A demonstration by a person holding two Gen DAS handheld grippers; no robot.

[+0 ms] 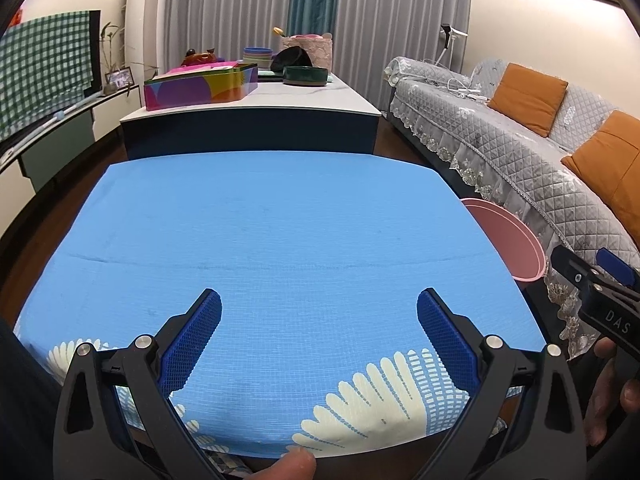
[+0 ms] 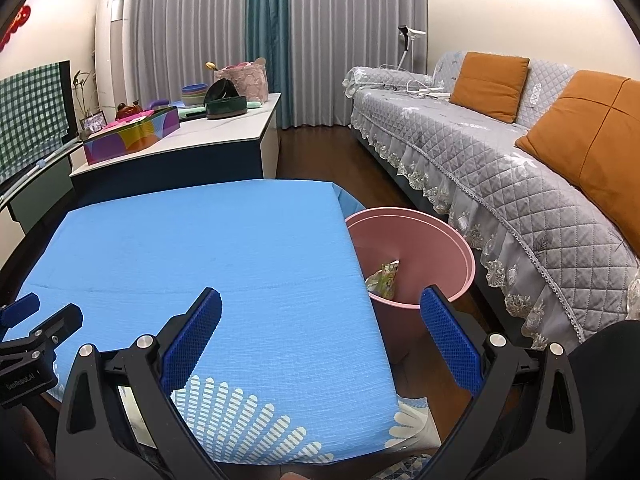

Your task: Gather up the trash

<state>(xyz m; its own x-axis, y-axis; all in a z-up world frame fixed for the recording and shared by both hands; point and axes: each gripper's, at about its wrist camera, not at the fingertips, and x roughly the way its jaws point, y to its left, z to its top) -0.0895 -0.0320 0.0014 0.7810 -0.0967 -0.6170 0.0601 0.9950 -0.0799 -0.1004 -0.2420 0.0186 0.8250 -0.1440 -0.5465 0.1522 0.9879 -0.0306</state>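
The pink bin [image 2: 412, 256] stands on the floor just beside the right edge of the blue-covered counter [image 2: 208, 248], ahead and slightly right of the right gripper [image 2: 320, 316], the nearer of the 2. A crumpled wrapper [image 2: 384, 278] already lies inside. Both the right and left gripper [image 1: 319, 314] are spread wide, holding nothing; the counter shows no trash left.
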